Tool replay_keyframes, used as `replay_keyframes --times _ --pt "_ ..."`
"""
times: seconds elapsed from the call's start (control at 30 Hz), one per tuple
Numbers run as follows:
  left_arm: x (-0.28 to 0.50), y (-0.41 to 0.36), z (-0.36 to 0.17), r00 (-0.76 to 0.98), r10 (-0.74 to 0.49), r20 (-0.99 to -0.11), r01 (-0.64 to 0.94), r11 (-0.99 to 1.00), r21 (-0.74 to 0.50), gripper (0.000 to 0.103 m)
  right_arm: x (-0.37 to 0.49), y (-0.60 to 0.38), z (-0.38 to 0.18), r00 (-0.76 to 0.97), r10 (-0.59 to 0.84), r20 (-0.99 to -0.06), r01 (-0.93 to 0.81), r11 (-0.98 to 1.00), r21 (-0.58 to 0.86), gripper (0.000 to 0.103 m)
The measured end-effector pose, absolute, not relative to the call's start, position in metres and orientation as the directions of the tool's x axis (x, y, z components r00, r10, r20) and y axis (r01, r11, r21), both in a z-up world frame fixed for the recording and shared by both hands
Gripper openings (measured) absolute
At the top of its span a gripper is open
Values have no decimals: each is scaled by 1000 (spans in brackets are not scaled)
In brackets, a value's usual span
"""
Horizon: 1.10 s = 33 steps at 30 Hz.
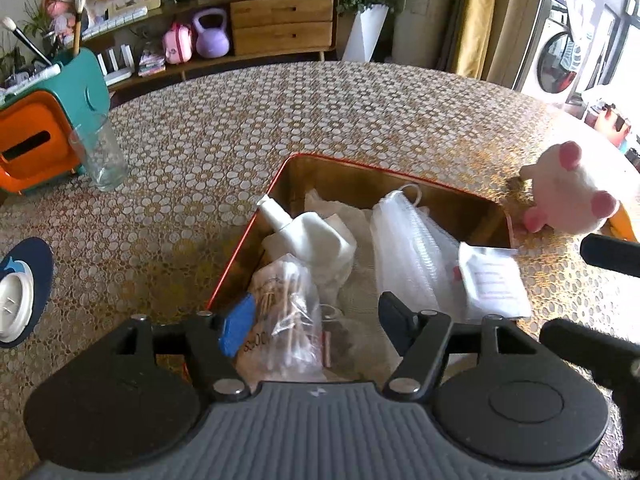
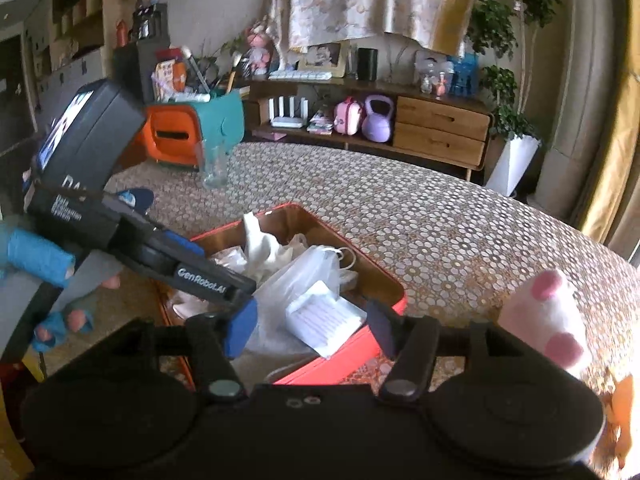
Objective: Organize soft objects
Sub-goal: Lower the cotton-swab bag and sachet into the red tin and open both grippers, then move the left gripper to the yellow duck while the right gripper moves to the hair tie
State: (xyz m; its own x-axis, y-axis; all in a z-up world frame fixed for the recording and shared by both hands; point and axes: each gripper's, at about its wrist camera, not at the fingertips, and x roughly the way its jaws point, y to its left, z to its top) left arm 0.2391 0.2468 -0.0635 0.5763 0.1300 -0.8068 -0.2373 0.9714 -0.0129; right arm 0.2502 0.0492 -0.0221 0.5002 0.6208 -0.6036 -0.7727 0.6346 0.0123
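At inspection, the red-rimmed tin (image 1: 408,178) stood on the patterned table (image 1: 280,120) and already held most of the soft goods: a bag of cotton swabs (image 1: 284,308) at the near end, a white bottle (image 1: 304,232) lying among crumpled white tissue, a bagged stack of face masks (image 1: 404,240), and a flat white packet (image 1: 494,284) resting across the tin's near right edge, partly over the rim. The left gripper (image 1: 316,320) hung over the near end of the tin with its jaws standing apart; the swab bag lay between them, but neither pad appeared to press on it. The right gripper (image 2: 310,326) was likewise spread wide and empty, poised above the tin's near corner, with the white packet in the gap ahead of it. One item remained outside: the pink-and-white plush toy (image 1: 568,188), sitting on the table just beside the tin's far right corner. In my judgement the task was well advanced but not complete; the plush toy had yet to be placed, and the overhanging packet wanted seating properly inside.
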Motion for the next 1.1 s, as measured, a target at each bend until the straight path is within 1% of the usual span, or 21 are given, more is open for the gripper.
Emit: replay_keyframes --times 0.3,0.4,0.5,0.63,0.97,1.0,1.07,1.1 --pt "217 218 -36 630 131 -765 -195 981 7 68 243 6 -2 531 625 -572 -723 686 78 64" --pt "209 205 -24 651 126 -749 -178 984 10 68 237 -8 4 544 625 -560 -708 700 93 71" --pt "200 189 -12 672 117 -731 -155 988 15 68 231 -24 9 554 627 -547 -688 715 123 72" --pt "191 167 1 697 86 -712 -121 993 1 68 224 -44 17 571 627 -530 -666 731 147 77" --pt "178 101 13 726 -10 -688 -18 999 -34 68 203 -103 22 615 597 -515 -592 781 199 83" --pt "178 94 13 726 -22 -687 -9 999 -41 69 201 -110 22 621 591 -515 -583 787 202 85" --pt "178 81 12 728 -45 -684 11 998 -54 76 199 -122 20 627 587 -513 -570 794 212 87" --pt "178 74 12 728 -54 -683 20 998 -58 76 198 -129 19 632 580 -513 -560 800 215 87"
